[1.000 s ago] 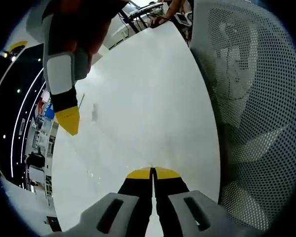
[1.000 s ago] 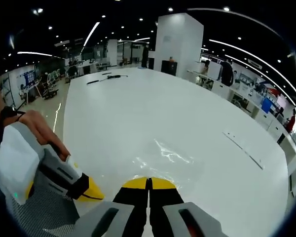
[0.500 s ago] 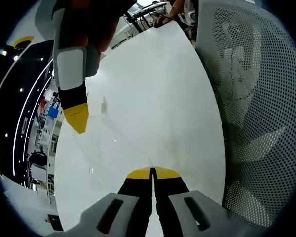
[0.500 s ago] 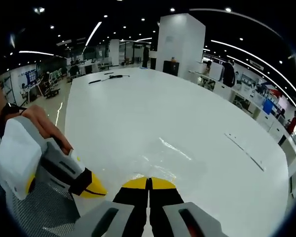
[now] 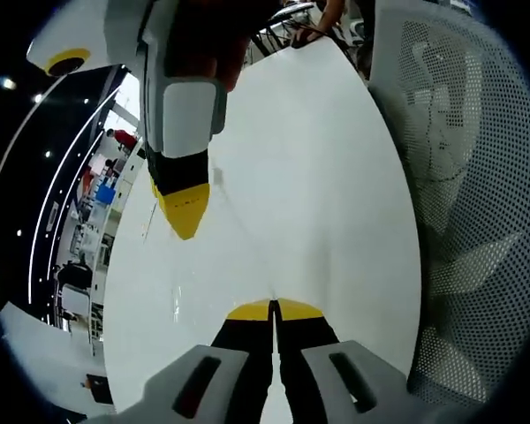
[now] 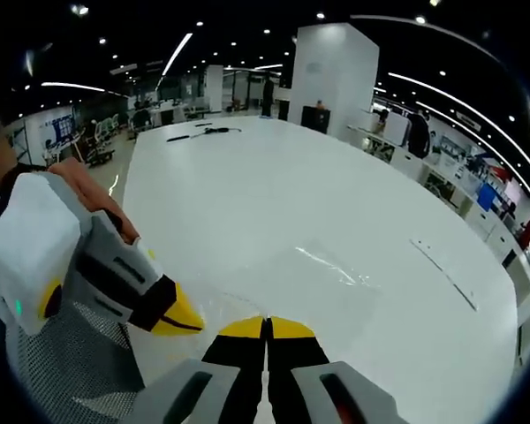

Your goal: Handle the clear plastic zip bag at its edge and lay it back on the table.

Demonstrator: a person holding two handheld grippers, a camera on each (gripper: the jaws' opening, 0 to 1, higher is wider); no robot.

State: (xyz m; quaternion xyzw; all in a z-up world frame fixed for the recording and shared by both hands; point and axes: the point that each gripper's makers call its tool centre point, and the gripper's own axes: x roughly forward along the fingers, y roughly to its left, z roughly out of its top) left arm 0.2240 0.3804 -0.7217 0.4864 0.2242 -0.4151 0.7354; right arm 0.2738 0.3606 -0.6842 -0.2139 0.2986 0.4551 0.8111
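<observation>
**Both grippers at the bag's edge on the white table**

In the left gripper view, the left gripper [image 5: 273, 308] rises from the bottom with its yellow-tipped jaws pressed together, no gap between them. Whether they pinch the film cannot be told here. Ahead of the jaws lies the white table [image 5: 318, 177]. The clear bag [image 5: 187, 287] shows only as faint glints and creases on the table, just to the left of the jaw tips. The right gripper [image 5: 184, 212] comes down from the top of this view, its yellow tip pointing at the table above and left of the left jaws; a hand [image 5: 208, 44] holds its body. To the right of the jaws stands a white mesh chair back [image 5: 464, 194], beside the table's edge.

In the right gripper view, the right gripper's jaws are also pressed together. The bag [image 6: 322, 269] lies flat on the table [image 6: 247, 177] just ahead of the tips, its creased film reaching back to them; a grip on the edge cannot be confirmed. The left gripper [image 6: 178, 316] enters from the left, its tip close beside the right jaws, with a hand [image 6: 93, 190] on it. A thin strip [image 6: 448, 274] lies on the table well to the right.
</observation>
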